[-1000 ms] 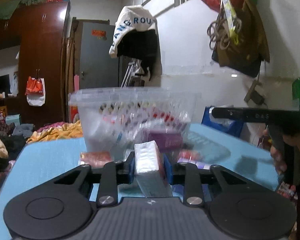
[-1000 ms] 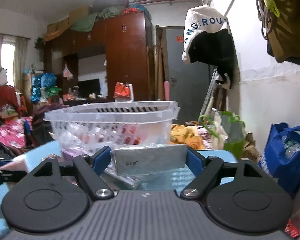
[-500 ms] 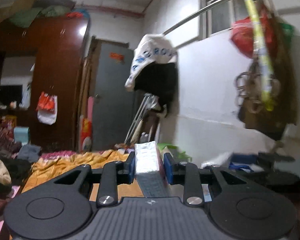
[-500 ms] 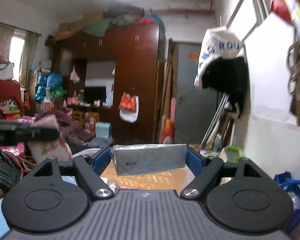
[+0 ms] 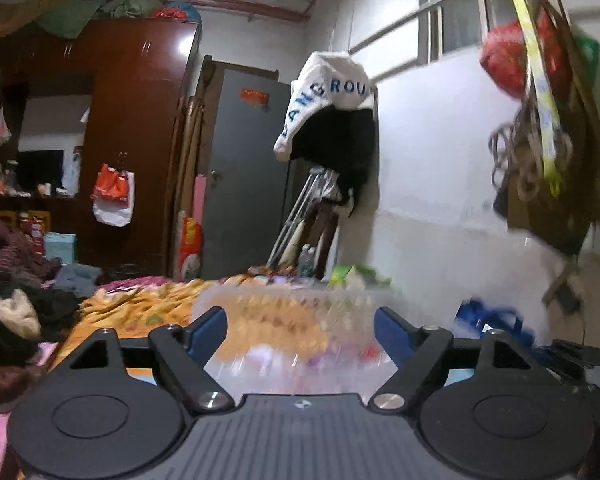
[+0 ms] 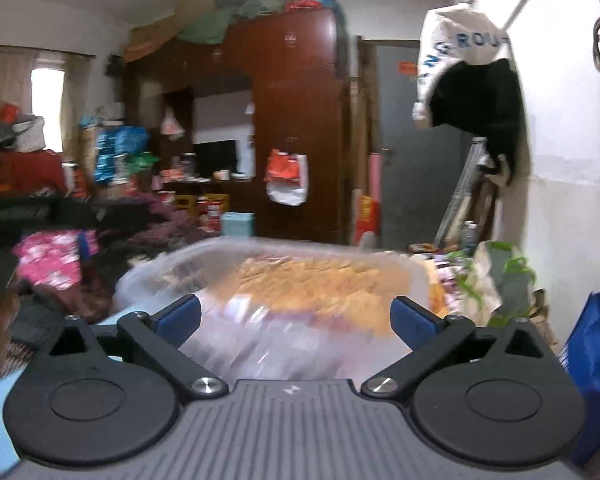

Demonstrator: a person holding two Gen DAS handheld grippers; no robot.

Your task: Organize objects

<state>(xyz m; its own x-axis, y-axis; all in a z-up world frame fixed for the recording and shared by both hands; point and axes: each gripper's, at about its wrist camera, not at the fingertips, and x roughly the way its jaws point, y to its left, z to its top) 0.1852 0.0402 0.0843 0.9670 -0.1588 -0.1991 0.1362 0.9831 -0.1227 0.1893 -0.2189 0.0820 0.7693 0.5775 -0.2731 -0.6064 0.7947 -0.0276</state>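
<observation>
A clear plastic basket point(image 5: 260, 292) with slotted walls sits just ahead of and below both grippers, smeared by motion. Its contents are a blur of pink, white and purple packets. In the left wrist view my left gripper point(image 5: 300, 320) has its blue pads wide apart; its jaws are opening and nothing is between them. In the right wrist view my right gripper point(image 6: 296, 308) hangs over the same basket point(image 6: 220, 248), its jaws opening as well, with no packet between the pads. The packets carried a moment ago cannot be picked out in the blur.
An orange cloth point(image 5: 140, 308) and piles of clothes lie beyond the basket. A brown wardrobe point(image 5: 140, 140) and a grey door point(image 5: 244, 168) stand at the back. The white wall point(image 5: 440, 220) runs close on the right, with a blue bag point(image 6: 596, 344) at its foot.
Both grippers opened and let go: the white packet has left the left jaws and the flat grey packet the right jaws. Both hands rose, and the basket now shows from above.
</observation>
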